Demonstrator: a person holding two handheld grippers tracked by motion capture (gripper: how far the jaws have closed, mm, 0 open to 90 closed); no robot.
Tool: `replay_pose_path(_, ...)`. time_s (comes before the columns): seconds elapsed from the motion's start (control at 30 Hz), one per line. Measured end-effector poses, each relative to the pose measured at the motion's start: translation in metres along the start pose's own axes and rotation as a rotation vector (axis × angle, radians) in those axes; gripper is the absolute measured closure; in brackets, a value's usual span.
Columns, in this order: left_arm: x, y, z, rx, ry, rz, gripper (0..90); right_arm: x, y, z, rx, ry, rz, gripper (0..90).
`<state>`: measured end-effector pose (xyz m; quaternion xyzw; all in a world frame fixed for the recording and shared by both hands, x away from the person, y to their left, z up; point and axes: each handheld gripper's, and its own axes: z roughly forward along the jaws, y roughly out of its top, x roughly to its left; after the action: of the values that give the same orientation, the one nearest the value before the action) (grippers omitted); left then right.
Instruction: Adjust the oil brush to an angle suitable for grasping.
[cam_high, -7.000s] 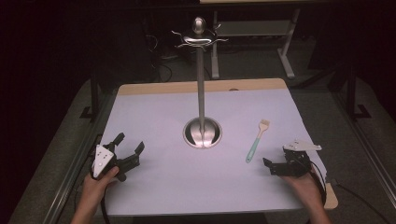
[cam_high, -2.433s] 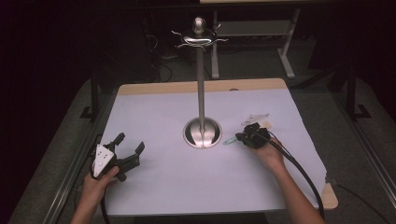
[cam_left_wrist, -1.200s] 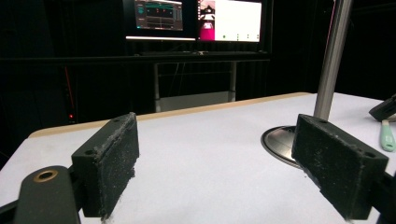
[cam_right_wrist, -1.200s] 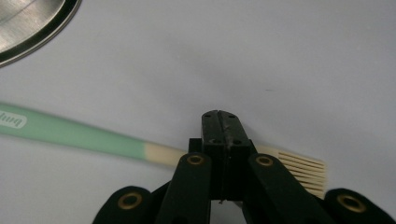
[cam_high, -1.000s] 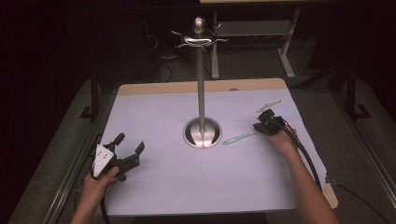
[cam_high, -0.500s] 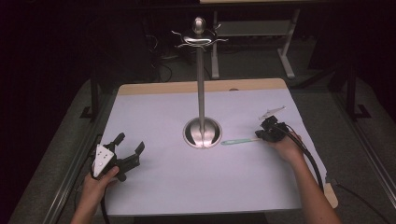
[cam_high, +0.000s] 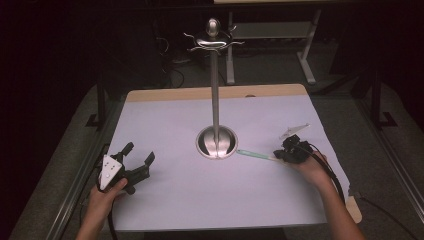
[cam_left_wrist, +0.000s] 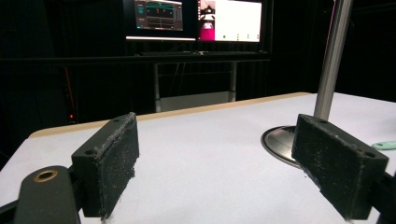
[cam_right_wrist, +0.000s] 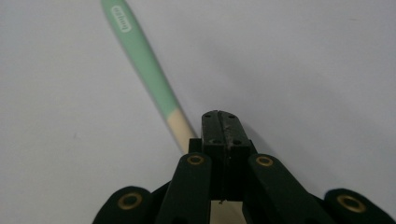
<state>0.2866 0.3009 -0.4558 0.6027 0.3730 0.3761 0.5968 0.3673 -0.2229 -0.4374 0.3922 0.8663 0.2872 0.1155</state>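
Observation:
A utensil (cam_high: 254, 154) with a mint-green handle and a cream end lies low over the white table, its handle tip pointing at the stand's base. My right gripper (cam_high: 281, 155) is shut on the cream end. In the right gripper view the jaws (cam_right_wrist: 221, 123) are pressed together, and the green handle (cam_right_wrist: 140, 51) runs up and to the left. The cream end is hidden under the jaws. My left gripper (cam_high: 140, 152) rests open at the table's front left with nothing between its pads (cam_left_wrist: 109, 163).
A tall metal stand (cam_high: 215, 90) with hooks at its top rises from a round base (cam_high: 216, 142) at the table's middle; its pole (cam_left_wrist: 332, 56) appears at the right of the left gripper view. A table edge (cam_high: 215, 92) runs along the back, with monitors (cam_left_wrist: 196, 18) behind it.
My right gripper came in from the front right, closed on the utensil and turned it so the handle points at the stand, then drew back to the right. The left gripper stayed put.

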Motion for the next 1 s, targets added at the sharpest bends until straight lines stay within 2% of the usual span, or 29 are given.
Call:
replay_pose_path(0.4,0.000,0.000,0.000,-0.004,0.002,0.001,14.5,0.018,-0.013,-0.007,-0.017,0.065,-0.014,90.0)
replay_pose_path(0.53,0.000,0.000,0.000,-0.002,0.002,0.002,14.5,0.024,-0.015,-0.008,-0.019,0.095,-0.031,90.0)
replay_pose_path(0.7,0.000,0.000,0.000,-0.004,0.002,0.002,14.5,0.025,-0.017,-0.011,-0.037,0.116,-0.025,90.0)
replay_pose_path(0.83,0.000,0.000,0.000,-0.004,0.001,0.002,14.6,0.022,-0.016,-0.020,-0.083,0.112,0.005,89.9)
replay_pose_path(1.0,-0.001,0.000,0.000,-0.002,0.001,0.004,14.5,0.021,-0.014,-0.027,-0.102,0.111,0.003,85.9)
